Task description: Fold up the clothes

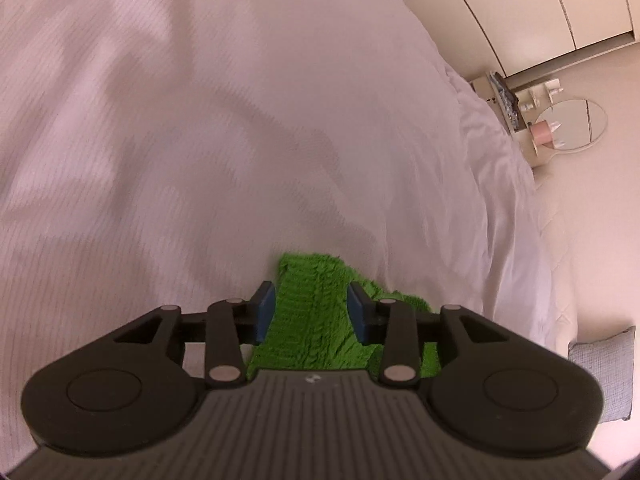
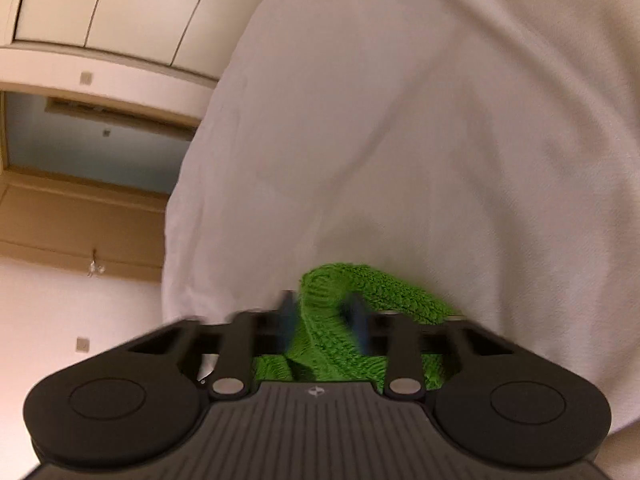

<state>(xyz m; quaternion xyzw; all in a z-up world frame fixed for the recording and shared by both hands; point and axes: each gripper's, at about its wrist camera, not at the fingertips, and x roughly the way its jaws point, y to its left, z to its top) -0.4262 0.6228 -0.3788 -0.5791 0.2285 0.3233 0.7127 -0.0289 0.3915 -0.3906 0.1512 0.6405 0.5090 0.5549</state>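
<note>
You have two grippers in play and one green cloth between them. The left gripper (image 1: 311, 307) points down over the white bedsheet (image 1: 200, 140), and the green cloth (image 1: 316, 312) fills the gap between its two blue pads (image 1: 265, 310). The pads sit against the fabric on both sides, so you are gripping the cloth there. Part of the cloth spreads to the right past the far pad and lies on the sheet; the rest runs under the gripper body and is cut off from you.

Your right gripper (image 2: 323, 318) is blurred, pads included. The same green cloth (image 2: 320, 332) bunches up between its fingers, rising in a hump just beyond the tips, and the narrow gap is packed with fabric, so you have a grip here too. Where the cloth goes beneath the body cannot be made out.

Beside the bed in the left wrist view you can count one oval mirror (image 1: 576, 124), one pink cylinder (image 1: 542, 130) standing before it on a small white shelf unit, and one grey cushion (image 1: 604, 372) at the frame's edge, partly cut off. The little items on the shelves are too small to tell. In the right wrist view, cream wardrobe doors (image 2: 112, 4) line the wall.
</note>
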